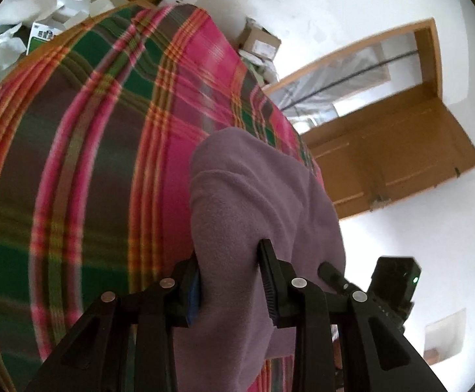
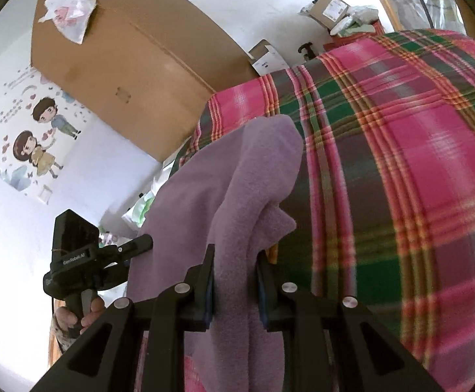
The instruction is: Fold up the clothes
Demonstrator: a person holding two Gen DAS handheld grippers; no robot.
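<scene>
White walls; wooden door

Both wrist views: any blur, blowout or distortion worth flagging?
Left wrist view: plaid blanket smeared by motion blur, white wall blown out, door frame bent by the fisheye; purple fleece garment in the left hand-held gripper stays fairly sharp. Right wrist view: the blanket blurs toward the right edge, cardboard box bowed, dark vignette in the corners.
</scene>
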